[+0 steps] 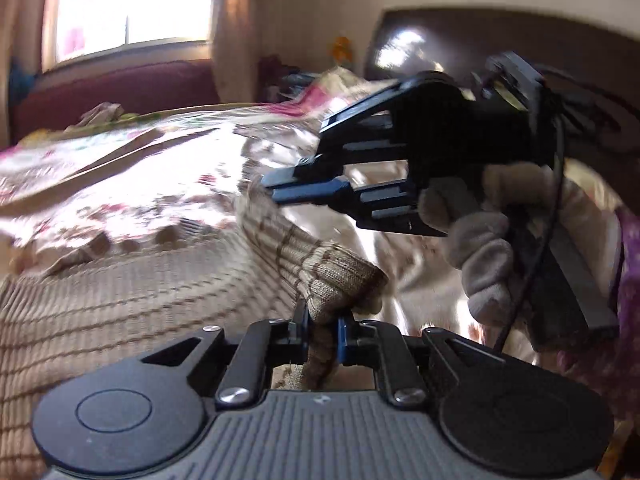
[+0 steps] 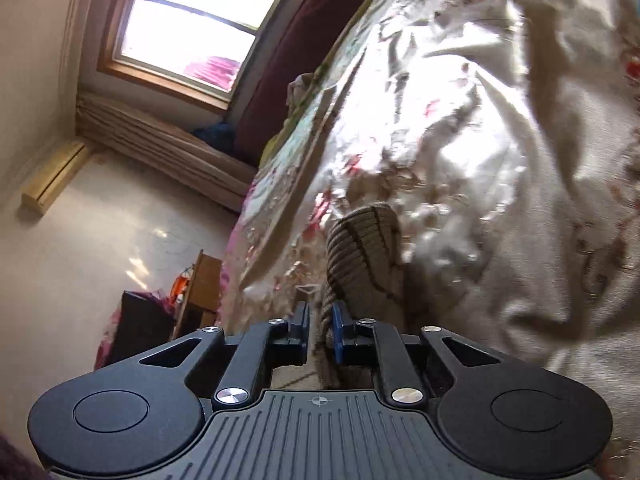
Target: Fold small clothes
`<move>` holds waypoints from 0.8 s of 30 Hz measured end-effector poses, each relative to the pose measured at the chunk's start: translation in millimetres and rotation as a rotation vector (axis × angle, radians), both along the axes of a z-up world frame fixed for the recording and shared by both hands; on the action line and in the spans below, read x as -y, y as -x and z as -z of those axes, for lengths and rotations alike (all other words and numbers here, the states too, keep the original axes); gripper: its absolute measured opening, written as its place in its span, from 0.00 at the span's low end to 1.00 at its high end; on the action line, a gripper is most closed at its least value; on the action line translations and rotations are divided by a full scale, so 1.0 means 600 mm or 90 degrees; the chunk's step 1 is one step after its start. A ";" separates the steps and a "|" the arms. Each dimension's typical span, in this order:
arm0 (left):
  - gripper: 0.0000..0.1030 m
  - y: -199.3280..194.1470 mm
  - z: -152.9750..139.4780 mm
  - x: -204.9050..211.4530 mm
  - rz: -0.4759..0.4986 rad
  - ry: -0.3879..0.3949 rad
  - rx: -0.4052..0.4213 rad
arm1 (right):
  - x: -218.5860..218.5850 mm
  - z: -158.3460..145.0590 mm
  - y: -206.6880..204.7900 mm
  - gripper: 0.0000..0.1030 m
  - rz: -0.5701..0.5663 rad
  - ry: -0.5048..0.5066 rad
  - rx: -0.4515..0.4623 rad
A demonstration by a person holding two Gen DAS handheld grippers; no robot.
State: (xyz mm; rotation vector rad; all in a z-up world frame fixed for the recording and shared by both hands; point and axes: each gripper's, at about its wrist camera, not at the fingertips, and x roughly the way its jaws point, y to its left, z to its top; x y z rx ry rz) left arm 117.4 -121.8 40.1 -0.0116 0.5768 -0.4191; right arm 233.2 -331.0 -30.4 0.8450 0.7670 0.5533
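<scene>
bed edge: in the right wrist view the bed (image 2: 460, 128) runs from lower centre up to the top of the frame, its near edge falling to pale bare floor (image 2: 88, 240) at the left.
open room: the floor is clear in the middle left of that view; a dark box and a small wooden piece stand against the bed's side at lower left, and a window (image 2: 192, 28) fills the upper left.
bed surface: a crumpled floral bedspread (image 1: 132, 184) covers it; in the left wrist view a dark headboard (image 1: 500, 60) closes the upper right.
task thing: a beige ribbed knit garment (image 1: 132, 292) with thin brown stripes lies over the lower left of the left wrist view, one part of it raised off the bedspread between the two tools.
left hand-held gripper (image 1: 322, 330): jaws nearly together, pinching a bunched fold of the knit at the bottom centre.
right hand-held gripper (image 1: 280, 190): seen at centre right of the left wrist view, gripped by a gloved hand (image 1: 484, 240); its fingers are closed on another edge of the same knit.
right wrist view: the same tool (image 2: 320, 330) shows knit fabric clamped between its pads, a ribbed cuff (image 2: 366, 236) standing up just beyond.
</scene>
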 end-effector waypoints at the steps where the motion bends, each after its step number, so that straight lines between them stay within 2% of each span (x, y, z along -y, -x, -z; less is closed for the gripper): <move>1: 0.16 0.003 -0.010 -0.026 -0.020 0.026 -0.002 | -0.019 -0.017 -0.004 0.09 -0.016 -0.009 0.011; 3: 0.15 0.010 -0.026 -0.075 -0.061 0.064 0.001 | -0.073 -0.056 -0.009 0.07 -0.044 0.010 0.040; 6: 0.14 0.028 -0.041 -0.134 -0.110 0.049 0.034 | -0.153 -0.097 -0.019 0.07 -0.070 0.084 0.065; 7: 0.14 0.035 -0.042 -0.149 -0.119 0.047 0.043 | -0.164 -0.104 -0.019 0.12 -0.063 0.096 0.066; 10: 0.14 0.044 -0.033 -0.177 -0.119 0.060 0.045 | -0.144 -0.107 -0.010 0.13 -0.009 0.146 0.058; 14: 0.14 0.048 -0.005 -0.155 -0.062 0.049 0.023 | -0.069 -0.071 0.013 0.22 0.062 0.238 -0.003; 16: 0.15 0.051 0.007 -0.129 -0.026 0.029 0.010 | -0.038 -0.039 0.021 0.23 0.073 0.265 -0.050; 18: 0.15 0.050 0.014 -0.105 -0.002 0.015 -0.005 | -0.022 -0.019 0.031 0.23 0.077 0.269 -0.070; 21: 0.16 0.046 0.019 -0.088 0.007 0.005 -0.021 | -0.024 -0.007 0.034 0.28 0.039 0.227 -0.072; 23: 0.17 0.047 0.021 -0.082 0.008 -0.007 -0.026 | -0.046 -0.011 0.038 0.36 -0.016 0.230 -0.059; 24: 0.18 0.046 0.024 -0.080 0.007 -0.013 -0.030 | -0.060 -0.015 0.045 0.37 -0.043 0.241 -0.046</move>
